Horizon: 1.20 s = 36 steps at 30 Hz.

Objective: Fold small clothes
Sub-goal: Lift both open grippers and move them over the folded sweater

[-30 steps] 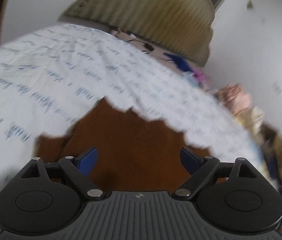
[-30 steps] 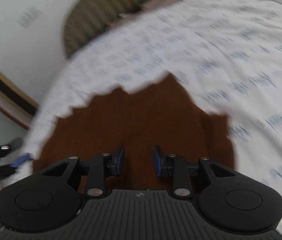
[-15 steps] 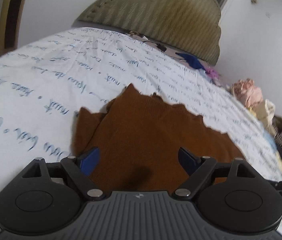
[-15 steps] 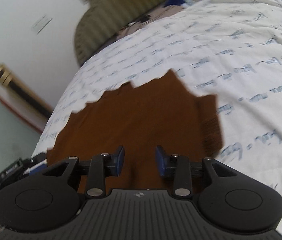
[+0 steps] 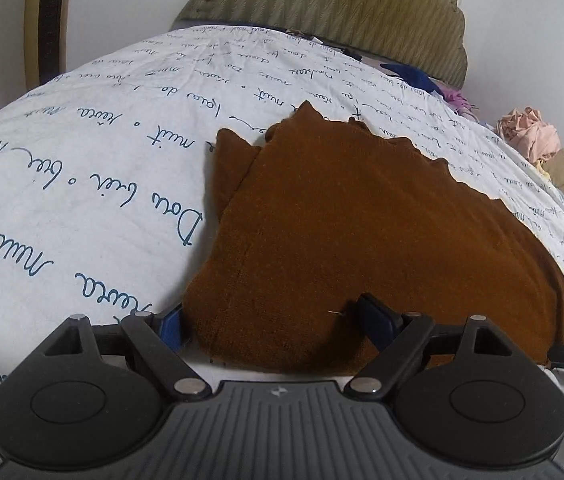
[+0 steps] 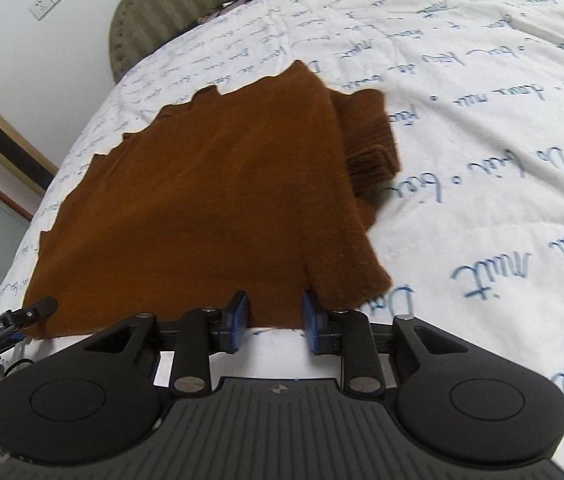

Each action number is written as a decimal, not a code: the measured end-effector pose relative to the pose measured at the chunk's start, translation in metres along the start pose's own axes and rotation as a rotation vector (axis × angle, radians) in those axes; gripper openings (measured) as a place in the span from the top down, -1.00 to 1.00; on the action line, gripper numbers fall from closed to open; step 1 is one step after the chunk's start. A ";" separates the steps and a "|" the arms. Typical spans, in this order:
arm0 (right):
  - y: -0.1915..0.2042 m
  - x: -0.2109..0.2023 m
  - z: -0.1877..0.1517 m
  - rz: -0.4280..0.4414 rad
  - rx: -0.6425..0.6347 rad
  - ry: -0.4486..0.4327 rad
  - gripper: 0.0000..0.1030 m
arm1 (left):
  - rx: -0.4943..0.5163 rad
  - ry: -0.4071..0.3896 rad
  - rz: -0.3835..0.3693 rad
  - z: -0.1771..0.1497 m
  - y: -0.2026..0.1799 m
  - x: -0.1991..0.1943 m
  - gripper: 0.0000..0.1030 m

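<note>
1. I see the brown knit garment (image 5: 362,232) lying flat on the bed, partly folded, with a ribbed sleeve (image 6: 370,148) tucked beneath it and sticking out along one side.
2. Its far edge looks jagged against the white bedspread (image 5: 82,168), which is printed with blue handwriting.
3. My left hand-held gripper (image 5: 272,322) is spread wide at the garment's near edge; one blue pad sits just off the cloth's near corner and the other rests over the cloth. The pads do not press on it.
4. My right hand-held gripper (image 6: 275,322) sits at the near edge by the other corner. Its jaws are closing, set narrow, with the hem just ahead of the pads; I see a gap between them and no cloth pinched.
5. Beyond the garment stands an olive padded headboard (image 5: 342,8).
6. Toward the far side of the bed lies a heap of other clothes (image 5: 538,140), pink and cream.
</note>
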State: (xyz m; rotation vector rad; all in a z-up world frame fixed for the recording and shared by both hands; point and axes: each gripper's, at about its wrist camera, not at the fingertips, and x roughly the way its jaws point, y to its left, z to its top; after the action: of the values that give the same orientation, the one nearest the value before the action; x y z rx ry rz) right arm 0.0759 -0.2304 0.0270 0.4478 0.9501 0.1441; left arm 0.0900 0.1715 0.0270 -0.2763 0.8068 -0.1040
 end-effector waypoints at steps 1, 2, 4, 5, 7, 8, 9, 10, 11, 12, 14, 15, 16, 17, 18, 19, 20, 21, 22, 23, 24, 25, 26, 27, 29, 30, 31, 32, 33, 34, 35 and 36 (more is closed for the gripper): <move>-0.001 -0.004 -0.001 0.004 0.014 -0.005 0.42 | -0.006 0.000 -0.004 0.000 0.001 -0.001 -0.67; 0.001 -0.009 -0.003 0.012 0.021 -0.016 0.36 | -0.010 0.001 -0.006 0.001 0.002 -0.001 -0.67; 0.003 -0.021 -0.004 0.019 0.009 -0.057 0.28 | -0.017 0.000 -0.006 0.003 0.002 -0.004 -0.67; 0.005 -0.024 -0.004 0.018 -0.006 -0.084 0.24 | -0.020 -0.001 -0.004 0.003 0.003 -0.005 -0.67; 0.008 -0.028 0.000 -0.002 -0.044 -0.120 0.11 | -0.016 -0.005 0.006 0.004 0.001 -0.005 -0.67; 0.007 -0.025 0.005 -0.029 -0.048 -0.119 -0.01 | -0.015 -0.007 0.012 0.005 0.001 -0.006 -0.67; 0.004 -0.018 0.007 -0.072 -0.048 -0.101 -0.02 | -0.016 -0.009 0.016 0.005 0.000 -0.006 -0.67; -0.001 -0.008 0.008 -0.108 -0.039 -0.071 -0.02 | -0.013 -0.011 0.020 0.005 -0.001 -0.006 -0.67; -0.009 0.000 0.007 -0.121 -0.025 -0.045 0.00 | -0.008 -0.015 0.026 0.005 -0.002 -0.007 -0.67; -0.012 -0.001 0.004 -0.106 -0.027 -0.071 0.01 | -0.004 -0.019 0.033 0.005 -0.004 -0.008 -0.67; -0.013 -0.005 0.002 -0.104 -0.022 -0.068 0.01 | 0.011 -0.022 0.041 0.005 -0.006 -0.008 -0.67; -0.014 -0.007 0.002 -0.105 -0.016 -0.065 0.01 | 0.017 -0.023 0.046 0.005 -0.007 -0.009 -0.67; -0.015 -0.009 0.002 -0.108 -0.015 -0.061 0.01 | 0.021 -0.026 0.050 0.006 -0.008 -0.009 -0.67; -0.016 -0.011 0.002 -0.122 -0.007 -0.061 -0.05 | 0.025 -0.030 0.056 0.007 -0.009 -0.010 -0.67; -0.016 -0.013 0.003 -0.132 0.008 -0.062 -0.05 | 0.029 -0.033 0.062 0.008 -0.010 -0.011 -0.67; -0.017 -0.018 0.002 -0.109 0.025 -0.075 -0.05 | 0.033 -0.041 0.067 0.009 -0.011 -0.013 -0.67; -0.014 -0.021 0.000 -0.081 0.036 -0.091 -0.05 | 0.039 -0.048 0.070 0.010 -0.012 -0.015 -0.67; -0.011 -0.027 0.000 -0.069 0.033 -0.110 -0.05 | 0.049 -0.054 0.073 0.012 -0.014 -0.016 -0.67; -0.005 -0.030 0.002 -0.066 0.014 -0.131 -0.05 | 0.061 -0.062 0.079 0.014 -0.017 -0.017 -0.67; 0.003 -0.032 0.004 -0.061 -0.012 -0.150 -0.05 | 0.074 -0.074 0.083 0.016 -0.020 -0.018 -0.67; 0.010 -0.033 0.006 -0.050 -0.045 -0.162 -0.05 | 0.085 -0.086 0.087 0.018 -0.023 -0.019 -0.67; 0.019 -0.031 0.009 -0.040 -0.078 -0.167 -0.05 | 0.091 -0.092 0.090 0.021 -0.026 -0.018 -0.67; 0.026 -0.028 0.014 -0.039 -0.094 -0.168 -0.07 | 0.094 -0.092 0.086 0.024 -0.029 -0.016 -0.68; 0.032 -0.022 0.018 -0.035 -0.101 -0.163 -0.09 | 0.100 -0.088 0.078 0.026 -0.031 -0.013 -0.68; 0.040 -0.005 0.028 -0.028 -0.113 -0.142 -0.08 | 0.122 -0.070 0.109 0.030 -0.034 -0.001 -0.68; 0.041 0.005 0.031 -0.053 -0.112 -0.128 -0.08 | 0.118 -0.046 0.137 0.031 -0.032 0.007 -0.68; 0.039 0.012 0.034 -0.083 -0.103 -0.107 -0.08 | 0.112 -0.008 0.140 0.031 -0.028 0.017 -0.68; 0.036 0.020 0.034 -0.110 -0.091 -0.084 -0.05 | 0.093 0.026 0.132 0.030 -0.022 0.025 -0.71; 0.030 0.025 0.034 -0.133 -0.080 -0.073 0.06 | 0.058 0.048 0.115 0.029 -0.013 0.030 -0.72; 0.025 0.025 0.032 -0.132 -0.078 -0.075 0.11 | 0.044 0.034 0.090 0.027 -0.007 0.029 -0.74; 0.022 0.023 0.029 -0.122 -0.084 -0.081 0.15 | 0.056 0.029 0.085 0.025 -0.005 0.028 -0.74; 0.019 0.017 0.027 -0.124 -0.091 -0.081 0.18 | 0.070 0.032 0.086 0.025 -0.005 0.027 -0.74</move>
State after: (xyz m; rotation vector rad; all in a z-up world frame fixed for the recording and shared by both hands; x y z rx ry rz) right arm 0.1095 -0.2161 0.0355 0.3081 0.8854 0.0561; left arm 0.1262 0.1662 0.0261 -0.1737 0.8435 -0.0558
